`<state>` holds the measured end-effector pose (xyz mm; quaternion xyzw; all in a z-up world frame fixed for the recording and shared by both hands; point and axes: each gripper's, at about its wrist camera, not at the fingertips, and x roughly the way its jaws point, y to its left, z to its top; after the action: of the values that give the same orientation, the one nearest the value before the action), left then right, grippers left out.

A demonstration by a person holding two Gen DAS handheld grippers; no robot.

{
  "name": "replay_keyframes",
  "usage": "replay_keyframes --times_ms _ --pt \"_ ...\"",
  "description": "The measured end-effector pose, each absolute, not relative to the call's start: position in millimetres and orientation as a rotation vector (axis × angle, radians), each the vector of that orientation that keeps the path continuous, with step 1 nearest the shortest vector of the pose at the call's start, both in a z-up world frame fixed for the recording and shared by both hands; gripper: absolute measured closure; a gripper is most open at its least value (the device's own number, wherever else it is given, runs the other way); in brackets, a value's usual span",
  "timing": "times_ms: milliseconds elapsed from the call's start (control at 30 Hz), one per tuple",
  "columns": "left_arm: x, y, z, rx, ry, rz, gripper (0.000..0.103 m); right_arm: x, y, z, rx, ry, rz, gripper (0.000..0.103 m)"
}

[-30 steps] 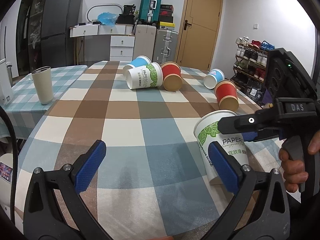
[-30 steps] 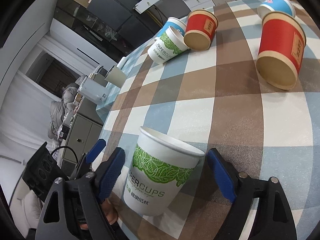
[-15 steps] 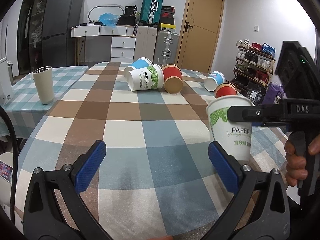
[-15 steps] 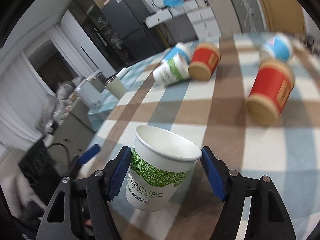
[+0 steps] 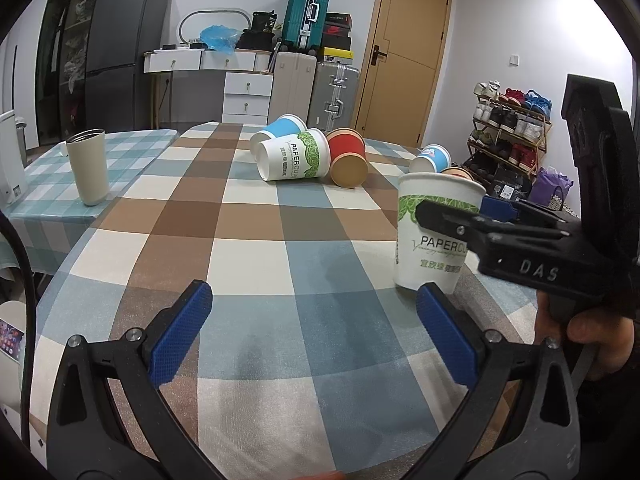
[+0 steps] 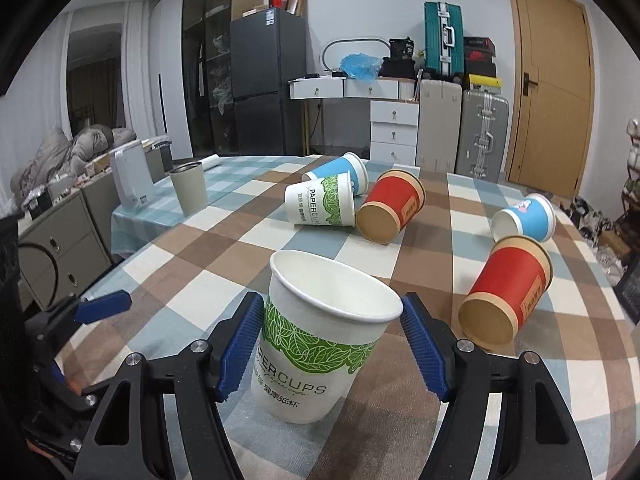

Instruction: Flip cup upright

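Standing mouth-up now is the white-and-green paper cup (image 6: pixel 320 344), on the near right part of the checked table (image 5: pixel 256 240), with the right gripper (image 6: pixel 332 344) around it. The left blue pad (image 6: pixel 240 344) touches the cup wall; the right pad sits just beside the rim, and a sliver of gap seems to show there, so I cannot tell whether the jaws are pinching or have just let go. From the left wrist view the cup (image 5: pixel 436 236) looks level, and its base seems to be on the cloth, though the left gripper's own finger hides part of the bottom edge.

The left gripper (image 5: pixel 316 336) hangs spread wide over the near edge of the table, holding nothing.

As for progress: this one cup looks done, bar releasing it and backing out cleanly without tipping it. Light paper like that would go over at a nudge, so the exit wants care.

Plenty left if the whole table counts. Lying on their sides are a red cup (image 6: pixel 508 296) near right, a blue cup (image 6: pixel 524 220) beyond it, and a far cluster: a second green cup (image 6: pixel 322 204), another blue cup (image 6: pixel 340 172) and another red cup (image 6: pixel 390 212). A beige tumbler (image 6: pixel 188 192) stands upright far left.
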<state>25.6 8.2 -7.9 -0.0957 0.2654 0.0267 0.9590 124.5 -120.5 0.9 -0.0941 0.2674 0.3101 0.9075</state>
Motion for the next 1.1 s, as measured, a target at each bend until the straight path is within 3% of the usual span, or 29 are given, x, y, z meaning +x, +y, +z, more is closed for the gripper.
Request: replay_keyframes --times_ms 200,233,533,633,733,867,1100 --pt "26 9 -8 -0.192 0.537 0.053 0.001 111 -116 -1 -0.255 0.569 0.679 0.034" --pt "25 9 -8 -0.193 0.537 0.053 0.001 109 -116 -1 -0.256 0.574 0.685 0.042" --pt "26 9 -9 -0.192 0.537 0.054 0.001 101 -131 -3 -0.229 0.612 0.717 0.042" --pt "25 9 -8 -0.191 0.535 0.055 0.001 100 -136 -4 -0.213 0.612 0.73 0.037" --pt "25 8 -8 -0.185 0.528 0.055 0.001 97 -143 -3 -0.187 0.59 0.742 0.017" --pt "24 8 -7 -0.19 0.513 0.045 0.001 93 -156 2 -0.168 0.544 0.743 0.005" --pt "20 2 -5 -0.181 0.487 0.025 0.001 88 -190 2 -0.079 0.486 0.783 0.0"
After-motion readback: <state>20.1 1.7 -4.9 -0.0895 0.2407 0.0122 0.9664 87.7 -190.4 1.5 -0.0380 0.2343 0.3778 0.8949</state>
